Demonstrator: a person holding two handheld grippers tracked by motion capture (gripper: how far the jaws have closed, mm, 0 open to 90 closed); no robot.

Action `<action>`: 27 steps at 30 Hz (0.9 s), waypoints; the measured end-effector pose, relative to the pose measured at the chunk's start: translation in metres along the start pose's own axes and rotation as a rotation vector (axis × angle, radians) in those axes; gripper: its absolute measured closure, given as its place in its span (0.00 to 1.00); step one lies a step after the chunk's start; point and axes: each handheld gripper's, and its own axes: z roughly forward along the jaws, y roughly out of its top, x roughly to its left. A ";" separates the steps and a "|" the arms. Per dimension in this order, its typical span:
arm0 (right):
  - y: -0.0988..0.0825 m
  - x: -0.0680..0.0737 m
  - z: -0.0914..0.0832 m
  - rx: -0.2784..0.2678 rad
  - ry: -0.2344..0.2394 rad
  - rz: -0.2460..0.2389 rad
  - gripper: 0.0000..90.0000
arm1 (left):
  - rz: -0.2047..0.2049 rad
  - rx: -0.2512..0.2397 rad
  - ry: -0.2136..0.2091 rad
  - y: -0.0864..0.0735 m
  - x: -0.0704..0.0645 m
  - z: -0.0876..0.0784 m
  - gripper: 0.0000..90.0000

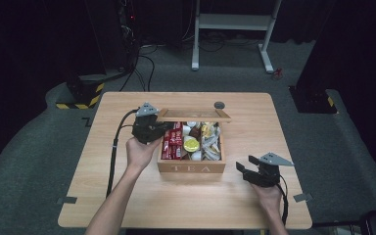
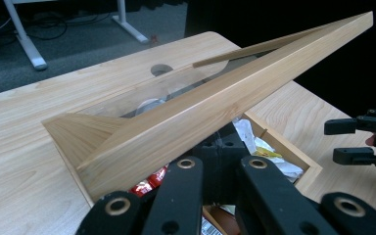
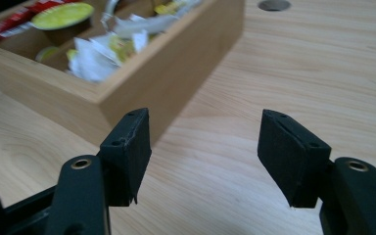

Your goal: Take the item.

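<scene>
A wooden tea box point(image 1: 191, 168) marked "TEA" stands mid-table with its glass-paned lid point(image 1: 194, 115) tilted up at the back. Inside lie red packets point(image 1: 172, 142), a yellow-lidded cup point(image 1: 191, 144) and white sachets point(image 1: 209, 142). My left gripper point(image 1: 161, 125) is at the lid's left corner. In the left gripper view its jaws stand close together on the lid's wooden rail point(image 2: 215, 103), which hides their tips. My right gripper point(image 1: 245, 169) rests low on the table right of the box, open and holding nothing point(image 3: 205, 156). The box's corner point(image 3: 166, 68) lies just ahead of it.
A round hole point(image 1: 219, 105) in the tabletop point(image 1: 127, 196) sits behind the lid. Bare wood surrounds the box on all sides. Beyond the table, a white desk frame point(image 1: 235, 22) and a yellow-black striped block point(image 1: 81, 93) stand on the floor.
</scene>
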 end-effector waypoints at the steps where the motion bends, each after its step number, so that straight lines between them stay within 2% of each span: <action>1: 0.002 0.002 0.001 -0.001 0.018 0.000 0.42 | 0.005 0.000 0.002 0.001 0.001 0.000 1.00; 9: 0.020 0.021 0.009 -0.037 0.091 -0.042 0.43 | 0.004 0.002 0.006 0.003 0.002 0.001 1.00; 19: 0.044 0.046 0.029 -0.017 0.141 -0.112 0.45 | 0.009 -0.001 0.008 0.007 0.003 0.001 1.00; 22: 0.050 0.051 0.036 -0.007 0.143 -0.123 0.44 | 0.016 0.003 0.011 0.009 0.004 0.001 1.00; 25: 0.054 0.056 0.040 -0.014 0.113 -0.128 0.41 | 0.016 0.007 0.012 0.012 0.004 0.002 1.00; 27: 0.058 0.059 0.043 -0.015 0.121 -0.139 0.41 | 0.012 0.006 0.012 0.013 0.005 0.002 1.00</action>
